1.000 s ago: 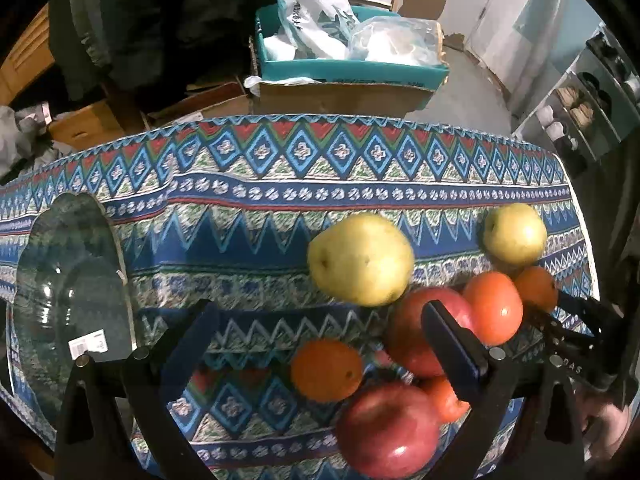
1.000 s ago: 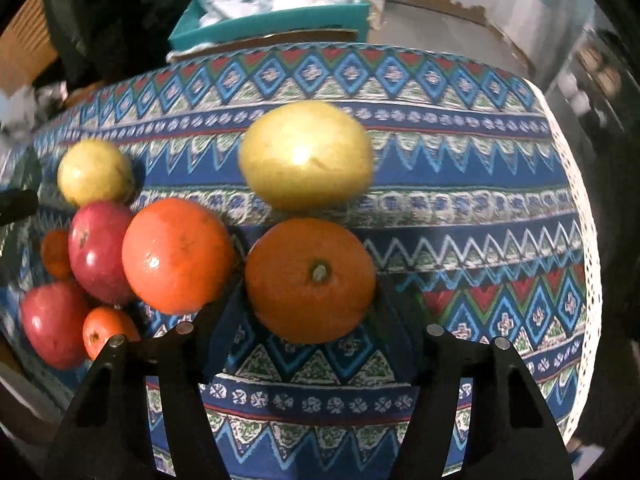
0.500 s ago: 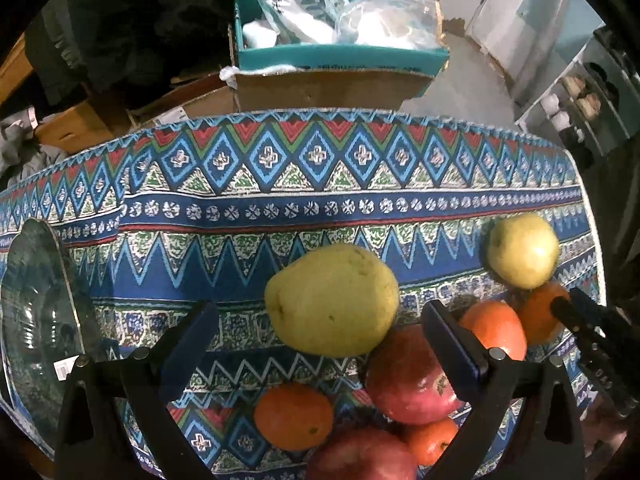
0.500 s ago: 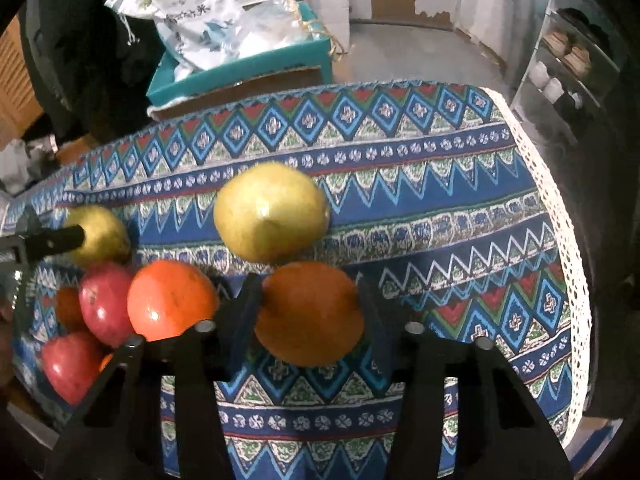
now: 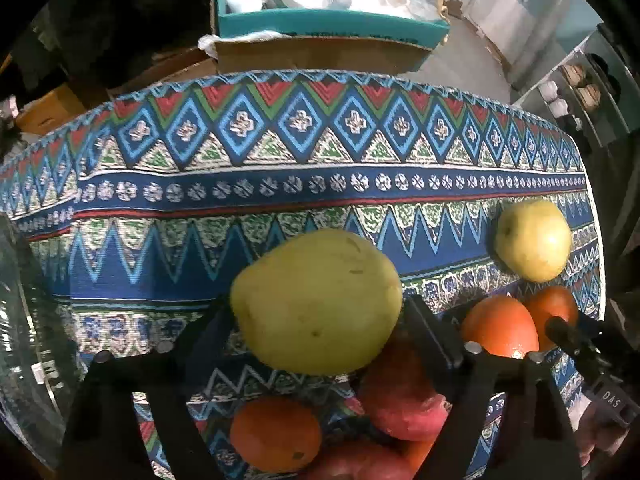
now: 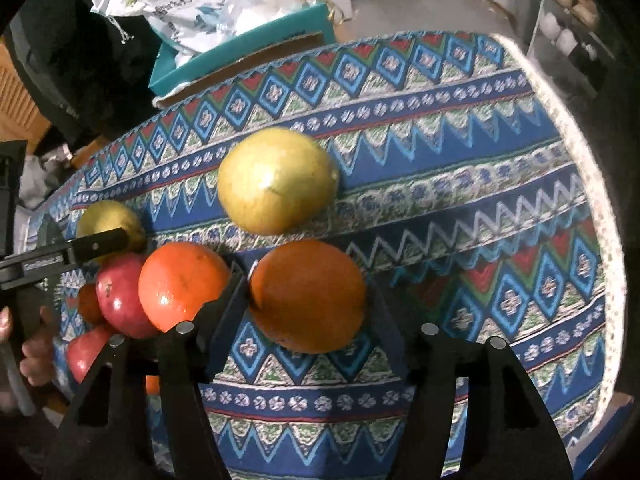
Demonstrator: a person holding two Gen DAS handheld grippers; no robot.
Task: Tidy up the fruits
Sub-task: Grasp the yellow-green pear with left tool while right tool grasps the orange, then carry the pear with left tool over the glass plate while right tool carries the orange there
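The big yellow-green fruit (image 5: 318, 300) is lying on its side on the patterned tablecloth (image 5: 280, 184), its long axis running left to right across the left wrist view, with its narrower end seeming to point left. The left gripper (image 5: 316, 320) is pointing steeply down over it; its jaws have just been closing, and the black fingers (image 5: 430, 336) are now sitting against both flanks of this fruit, gripping it. Just near of it, a red apple (image 5: 400, 396) and a small orange (image 5: 276, 434) are lying close together.

In the right wrist view, a rounded orange (image 6: 308, 296) is sitting between the fingers of the right gripper (image 6: 308, 308), which is also aimed steeply downward. Those jaws have just been opening; whether the pads are touching the fruit is unclear. A second yellow fruit (image 6: 278, 180) is lying just far of it, long axis across. Another orange (image 6: 182, 284) is resting just left.
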